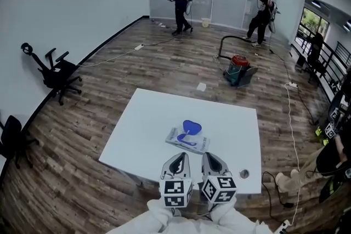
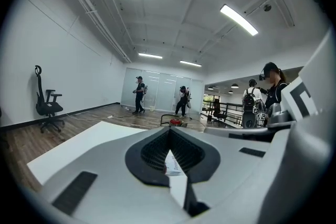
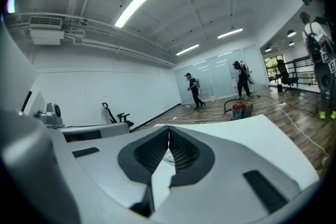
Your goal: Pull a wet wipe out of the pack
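head view: both tongs are shut, just short of the wipe pack.
the wipe pack (image 1: pixel 188 140) lies flat in the middle of the white bench (image 1: pixel 143 118), with its blue lid (image 1: pixel 191 127) flipped up. the left tongs (image 1: pixel 179 163) and right tongs (image 1: pixel 212 163) sit side by side near the bench edge. their tips are pressed together with nothing in them, and both gripper views show this too. i think the light pack could lift or slide if one tongs pulls a wipe and the other does not hold it down. shut tips could also push the pack away, or one grab could take many wipes at once.
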A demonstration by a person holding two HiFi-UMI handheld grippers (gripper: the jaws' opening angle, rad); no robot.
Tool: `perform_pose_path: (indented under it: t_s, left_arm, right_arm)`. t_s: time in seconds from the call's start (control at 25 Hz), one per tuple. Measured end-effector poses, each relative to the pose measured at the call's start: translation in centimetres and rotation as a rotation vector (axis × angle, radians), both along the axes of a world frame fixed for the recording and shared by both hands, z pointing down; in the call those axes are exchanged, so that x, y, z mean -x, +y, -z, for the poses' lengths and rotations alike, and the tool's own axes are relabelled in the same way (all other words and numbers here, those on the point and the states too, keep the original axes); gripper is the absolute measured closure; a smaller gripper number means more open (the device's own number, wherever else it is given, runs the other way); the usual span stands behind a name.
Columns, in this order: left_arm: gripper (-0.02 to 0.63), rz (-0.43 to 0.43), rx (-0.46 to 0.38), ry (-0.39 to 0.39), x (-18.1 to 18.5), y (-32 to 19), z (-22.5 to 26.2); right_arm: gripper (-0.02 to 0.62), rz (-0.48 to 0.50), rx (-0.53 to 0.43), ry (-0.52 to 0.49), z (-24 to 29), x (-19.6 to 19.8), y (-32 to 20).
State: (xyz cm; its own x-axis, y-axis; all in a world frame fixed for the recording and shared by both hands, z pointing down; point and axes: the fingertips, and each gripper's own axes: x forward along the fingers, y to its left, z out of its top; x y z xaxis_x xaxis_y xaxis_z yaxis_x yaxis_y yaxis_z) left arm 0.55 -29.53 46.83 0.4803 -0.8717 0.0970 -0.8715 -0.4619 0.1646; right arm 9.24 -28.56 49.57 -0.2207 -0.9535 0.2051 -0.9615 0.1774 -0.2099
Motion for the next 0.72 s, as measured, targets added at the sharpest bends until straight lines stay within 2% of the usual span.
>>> perform_pose_path:
  t_s: [0.48,0.72]
  left_arm:
    - [0.606,-0.006,0.014,-0.003,0.9,-3.8,-0.9]
    - [0.606,-0.011,-0.021,-0.056,1.2,-5.1,-1.0]
  right_arm:
    - [0.586,-0.006,0.018,0.007,-1.0,1.1,-4.4]
    - [0.586,-0.013,0.009,0.045,-1.4,1.4,-5.2]
